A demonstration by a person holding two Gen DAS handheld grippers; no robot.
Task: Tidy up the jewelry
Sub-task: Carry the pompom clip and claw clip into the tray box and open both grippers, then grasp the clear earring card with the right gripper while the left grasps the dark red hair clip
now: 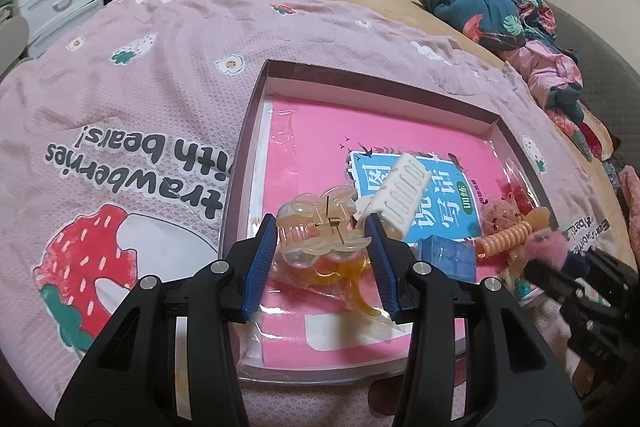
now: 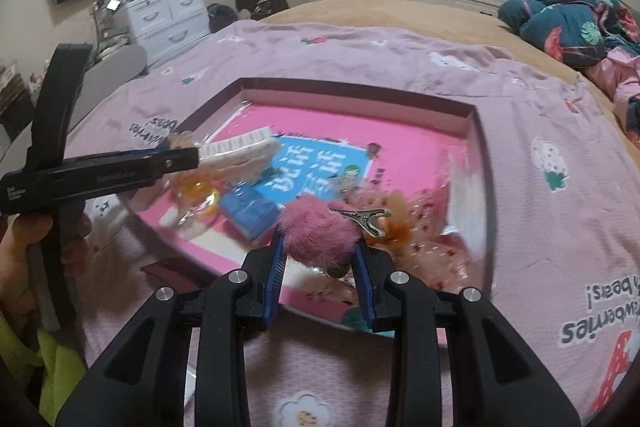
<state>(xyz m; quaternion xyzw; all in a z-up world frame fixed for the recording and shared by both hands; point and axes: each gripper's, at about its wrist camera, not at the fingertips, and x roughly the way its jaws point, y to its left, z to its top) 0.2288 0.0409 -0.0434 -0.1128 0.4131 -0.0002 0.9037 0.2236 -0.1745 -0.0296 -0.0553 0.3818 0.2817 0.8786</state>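
Here, over the near left part of the shallow box (image 1: 256, 131) with the pink printed floor: a translucent peach claw clip (image 1: 316, 231), flower-shaped lobes, brass spring and pin showing at its hinge, teeth hanging toward the floor. Clamped between the blue pads (image 1: 262, 259) of the left gripper (image 1: 322, 227), jaws partly closed on its two sides. Long axis of the clip running across the gripper, from one pad to the other; spring pin roughly crosswise to that.

Just beyond it, a white comb-like clip (image 1: 404, 195) lying tilted on the blue label, long axis slanting from near left to far right. Beside that a small blue box (image 1: 448, 257), then an orange coiled hair tie (image 1: 504, 241) and more amber and speckled pieces heaped toward the near right corner.

Over the box's near edge, in the right wrist view: a fluffy pink pompom (image 2: 320, 231) squeezed between the pads of the right gripper (image 2: 320, 247) — jaws closed on the fur. Attached to it, a bronze alligator clip (image 2: 366, 219), its toothed end pointing right, long axis lying nearly level across the picture.

Box resting on a pink strawberry-print blanket (image 1: 140, 99) spread on the bed. At the left edge of the right wrist view, a hand (image 2: 24, 247) wrapped round the left gripper's handle, yellow-green sleeve below — picture smeared with motion around the box contents.
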